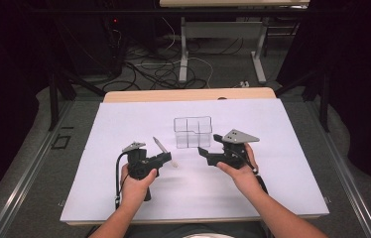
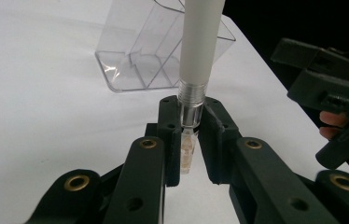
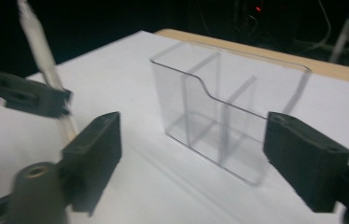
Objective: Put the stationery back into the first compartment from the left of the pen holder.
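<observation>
Dark room, cables and table legs on the floor behind; the surface (image 1: 124, 198) is covered with a white sheet. A clear plastic organizer (image 1: 193, 131) with divided compartments stands upright near the middle of it, open top up. The left tongs (image 1: 166, 158) are clamped on a white pen (image 2: 200, 51) at its clear tip end, pads pressing on both sides in the left gripper view; the pen sticks out past the jaws, long axis tilted up and away toward the far left in the high view, clear of the sheet. The right tongs (image 1: 203, 150) are spread apart with nothing between them; their pads (image 3: 93, 154) frame the organizer in the right gripper view but do not touch it. The key relation: the organizer lies just beyond and slightly right of the pen-holding left tongs, and directly ahead of the right tongs, which are the nearer to it. The pen is near the organizer's front left corner but outside it, not over any compartment. Judgement: the work looks like dropping the pen into a compartment, so the pen must come more upright and move right and forward over the opening; the right tongs could steady the organizer. Risk: the light organizer gets knocked and tips.
</observation>
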Demonstrator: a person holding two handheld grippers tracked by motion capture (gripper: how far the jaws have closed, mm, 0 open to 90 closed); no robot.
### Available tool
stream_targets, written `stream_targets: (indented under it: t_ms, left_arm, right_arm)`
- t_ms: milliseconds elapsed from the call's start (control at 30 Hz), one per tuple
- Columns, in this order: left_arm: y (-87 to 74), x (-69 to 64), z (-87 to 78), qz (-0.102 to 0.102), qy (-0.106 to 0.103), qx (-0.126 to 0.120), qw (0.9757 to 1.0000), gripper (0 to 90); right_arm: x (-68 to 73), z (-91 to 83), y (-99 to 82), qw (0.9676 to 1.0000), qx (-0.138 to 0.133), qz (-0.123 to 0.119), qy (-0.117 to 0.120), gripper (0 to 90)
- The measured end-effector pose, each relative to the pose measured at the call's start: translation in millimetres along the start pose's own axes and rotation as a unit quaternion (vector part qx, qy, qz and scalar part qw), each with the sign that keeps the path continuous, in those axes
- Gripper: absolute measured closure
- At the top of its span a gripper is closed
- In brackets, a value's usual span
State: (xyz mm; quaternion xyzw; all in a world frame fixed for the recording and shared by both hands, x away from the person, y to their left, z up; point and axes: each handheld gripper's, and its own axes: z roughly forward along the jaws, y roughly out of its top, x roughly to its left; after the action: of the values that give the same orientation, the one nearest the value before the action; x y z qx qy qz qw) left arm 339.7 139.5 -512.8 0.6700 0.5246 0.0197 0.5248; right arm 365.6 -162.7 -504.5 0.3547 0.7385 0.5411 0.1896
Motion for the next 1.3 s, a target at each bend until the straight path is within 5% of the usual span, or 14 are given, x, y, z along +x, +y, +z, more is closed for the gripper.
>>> stream_targets:
  t_ms: [367, 600, 933, 1300]
  left_arm:
    - [10.2, 6.8, -12.2, 0.005, 0.009, -0.026, 0.9996, 79.4]
    - [20.2, 7.0, -15.7, 0.017, 0.019, -0.039, 0.9989, 79.4]
    - [47.9, -4.3, -10.1, 0.06, 0.034, -0.047, 0.9965, 79.5]
    - [87.5, -20.9, 2.3, 0.083, 0.045, -0.054, 0.994, 79.4]
  right_arm:
    - [-35.1, -28.7, -8.9, 0.9982, 0.038, 0.01, -0.046, 0.0]
    - [-52.1, -48.1, -20.2, 0.9951, 0.059, 0.012, -0.078, 0.0]
    - [-68.9, -67.1, -34.2, 0.9911, 0.075, 0.035, -0.104, 0.0]
    - [-78.3, -68.2, -41.9, 0.9887, 0.075, 0.048, -0.121, 0.0]
